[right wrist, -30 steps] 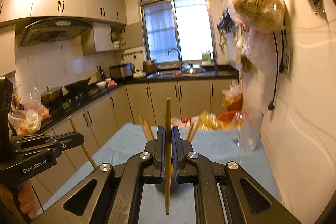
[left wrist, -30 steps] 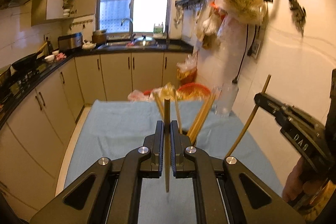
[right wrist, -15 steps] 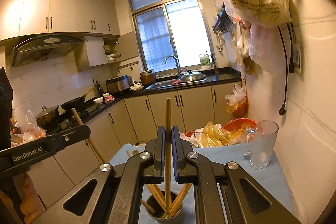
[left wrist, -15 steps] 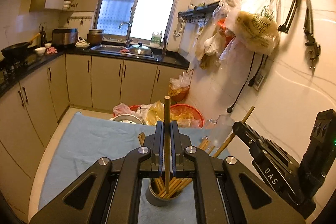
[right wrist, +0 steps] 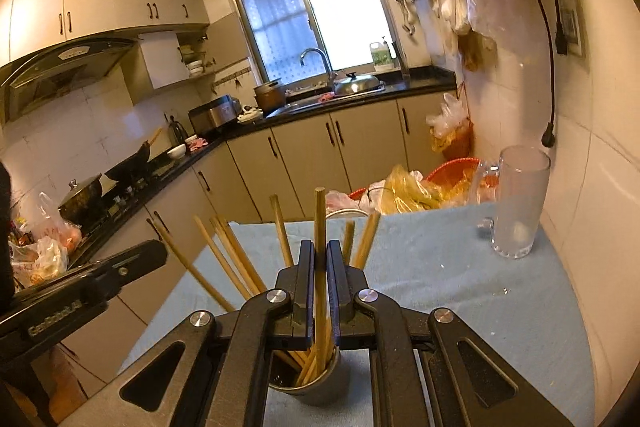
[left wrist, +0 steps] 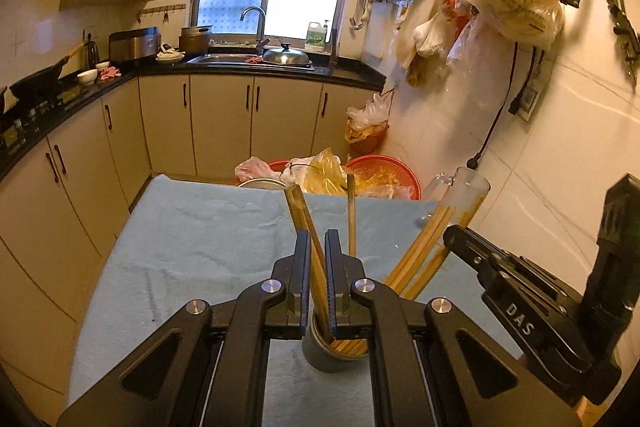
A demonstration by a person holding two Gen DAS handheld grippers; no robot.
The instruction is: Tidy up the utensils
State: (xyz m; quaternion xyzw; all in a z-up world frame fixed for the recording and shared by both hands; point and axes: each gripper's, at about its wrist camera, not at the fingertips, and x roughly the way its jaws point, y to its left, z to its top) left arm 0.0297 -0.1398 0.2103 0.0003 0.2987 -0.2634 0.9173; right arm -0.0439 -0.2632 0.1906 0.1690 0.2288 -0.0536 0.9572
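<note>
Left black two-finger gripper (left wrist: 318,259) clamped on tan wooden chopstick (left wrist: 304,223); right black gripper (right wrist: 320,267) clamped on another wooden chopstick (right wrist: 319,219). Both lower ends inside grey metal cup (right wrist: 320,387), on blue tablecloth (left wrist: 192,239).

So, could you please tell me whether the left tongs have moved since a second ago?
Yes: the left tongs have come down and forward toward the metal cup on the blue cloth.
</note>
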